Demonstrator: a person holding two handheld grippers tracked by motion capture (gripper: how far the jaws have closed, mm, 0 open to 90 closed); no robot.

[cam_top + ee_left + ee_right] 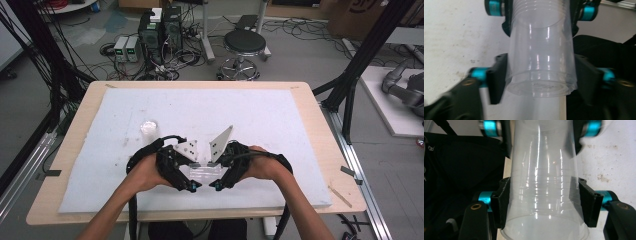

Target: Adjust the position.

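A nested stack of clear plastic cups [205, 171] is held level just above the white mat, between my two grippers. My left gripper [194, 176] is shut on the stack's closed base end [541, 75], with a black pad pressing on each side. My right gripper [545, 203] is shut on the open rim end [544, 195], where several rim rings show inside one another. In the high view my right gripper [216, 176] faces the left one, tips nearly meeting. A hand holds each gripper.
One more clear cup [149, 127] stands alone on the white mat [280, 125], left of and beyond the hands. The wooden table's edge [320, 125] frames the mat. A black stool [244, 44] and electronics [160, 32] stand on the floor beyond.
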